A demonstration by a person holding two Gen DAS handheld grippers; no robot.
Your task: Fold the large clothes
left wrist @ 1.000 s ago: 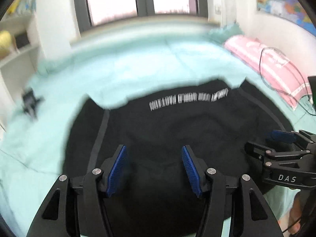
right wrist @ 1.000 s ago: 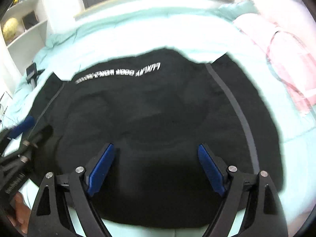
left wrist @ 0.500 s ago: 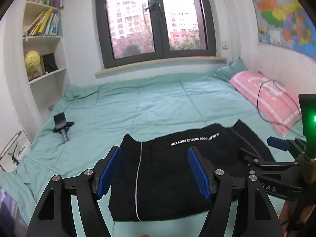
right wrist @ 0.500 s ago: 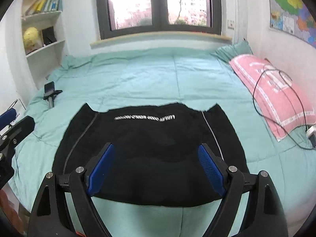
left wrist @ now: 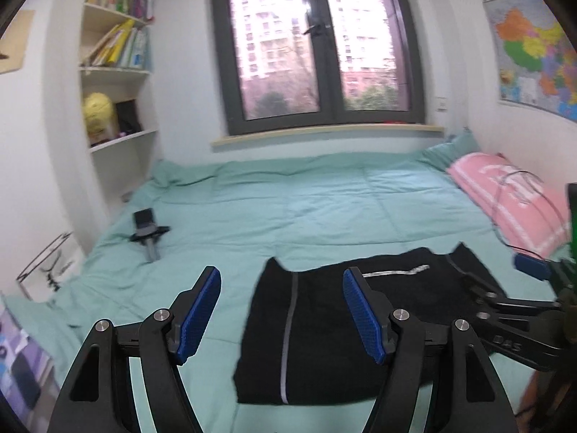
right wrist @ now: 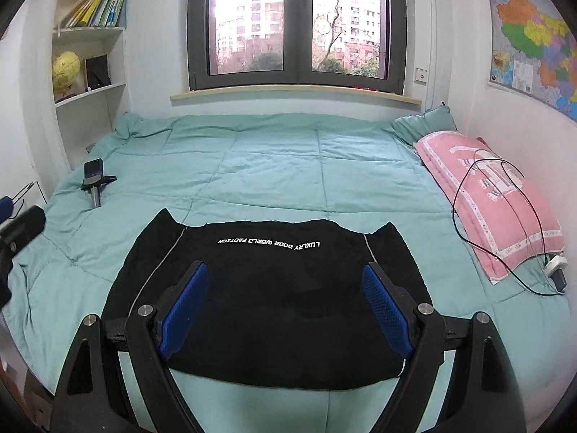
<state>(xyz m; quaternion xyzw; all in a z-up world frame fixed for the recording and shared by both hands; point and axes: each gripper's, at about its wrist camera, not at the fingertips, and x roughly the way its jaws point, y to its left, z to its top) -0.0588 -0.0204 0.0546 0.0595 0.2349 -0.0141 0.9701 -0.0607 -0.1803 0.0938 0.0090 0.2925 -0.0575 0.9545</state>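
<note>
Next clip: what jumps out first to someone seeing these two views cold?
A black garment with white lettering lies flat on the near part of the teal bed. Both the left gripper and right gripper hang open above it, holding nothing. A pink pillow with a black cable lies along the right wall.

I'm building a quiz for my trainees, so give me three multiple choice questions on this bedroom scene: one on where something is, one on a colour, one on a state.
1. Where does the black garment lie?
A. on the pink pillow
B. on the green quilt, near its front edge
C. on the shelf

2. What colour are the gripper pads?
A. red
B. blue
C. yellow

3. How are the two grippers?
A. both open, empty
B. both shut on the garment
C. left one shut on the cable

Answers:
1. B, the quilt shows all round the garment.
2. B, the right gripper and left gripper carry blue pads.
3. A, the jaws stand wide apart with nothing between them.
</note>
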